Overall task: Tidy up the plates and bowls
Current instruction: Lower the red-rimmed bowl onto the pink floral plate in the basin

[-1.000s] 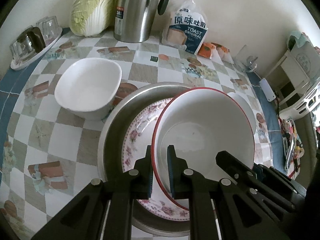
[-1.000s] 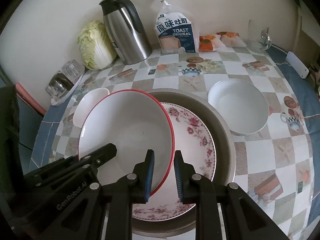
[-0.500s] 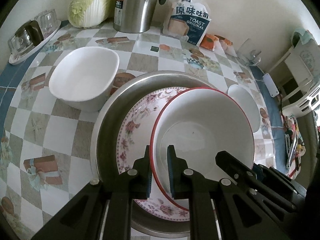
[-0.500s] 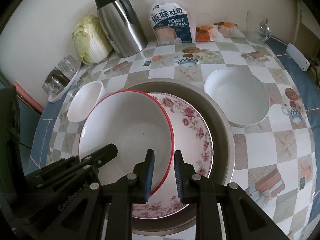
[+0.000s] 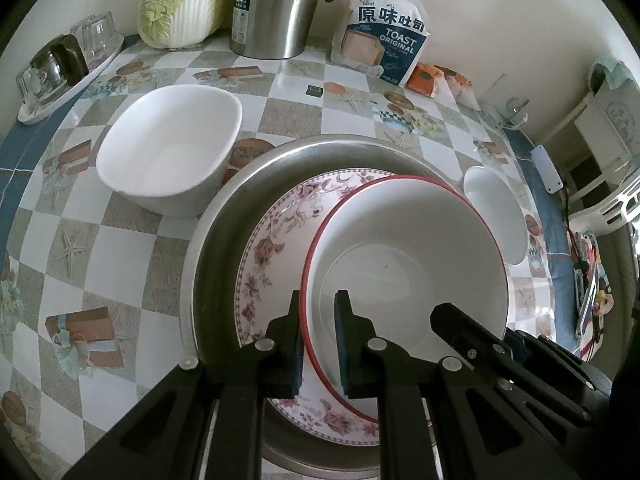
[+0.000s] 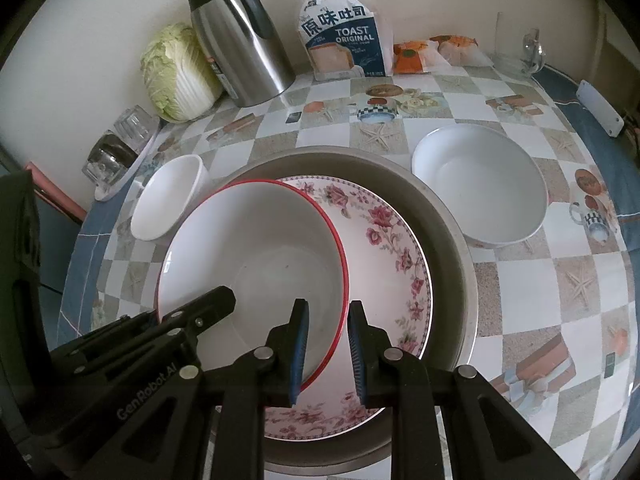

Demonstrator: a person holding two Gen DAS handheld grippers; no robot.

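Observation:
A red-rimmed white bowl (image 5: 408,264) (image 6: 256,252) is held over a floral plate (image 5: 280,236) (image 6: 384,240) that lies in a large steel basin (image 5: 224,216) (image 6: 452,216). My left gripper (image 5: 318,340) is shut on the bowl's near left rim. My right gripper (image 6: 328,348) is shut on the bowl's near right rim. Each gripper shows in the other's view. A squarish white bowl (image 5: 168,148) (image 6: 168,200) stands left of the basin. A round white bowl (image 6: 480,184) (image 5: 496,216) stands right of it.
At the back by the wall stand a steel thermos (image 6: 240,40), a cabbage (image 6: 176,72), a toast bag (image 6: 344,40) and orange snack packets (image 6: 412,56). A tray with glasses (image 6: 120,148) is at the back left. A glass mug (image 6: 528,52) is at the back right.
Both grippers and the red-rimmed bowl have moved down and closer over the floral plate in the basin. The grips have not changed.

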